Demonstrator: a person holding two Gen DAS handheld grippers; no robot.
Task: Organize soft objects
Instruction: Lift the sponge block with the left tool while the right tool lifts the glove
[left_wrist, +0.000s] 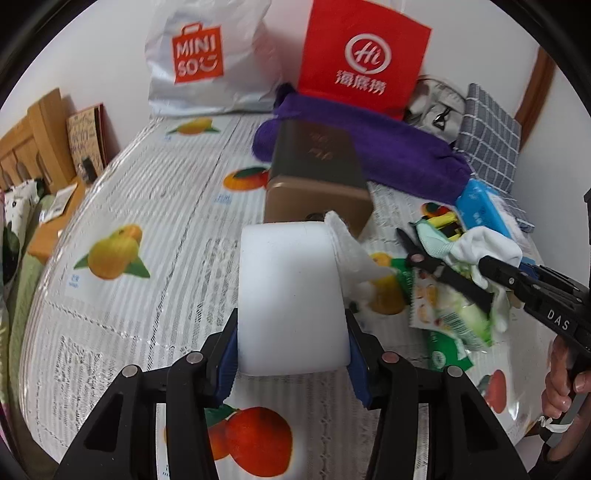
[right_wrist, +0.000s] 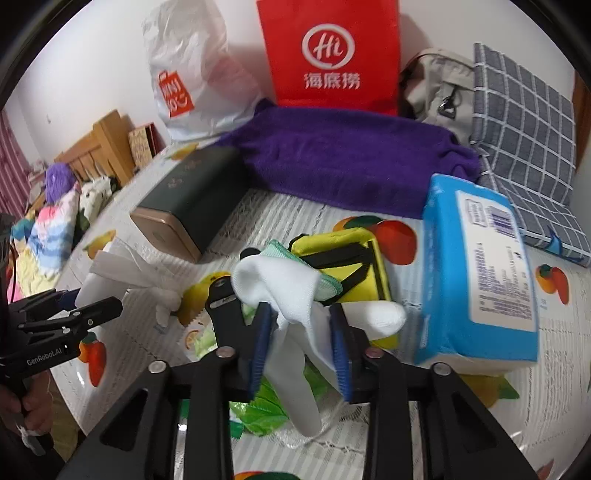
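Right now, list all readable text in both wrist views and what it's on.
"MINISO": white plastic bag
"Hi" with "海底捞": red bag
"DAS": right gripper body
"GenRobot.AI": left gripper body
Blue tissue pack: label print and barcode too small
Dark tin box, tablecloth captions: blurred

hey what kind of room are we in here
Probably a bedroom: the wooden bed frame with bedding sits past a table with a fruit-print tablecloth, and shopping bags lean on the wall.
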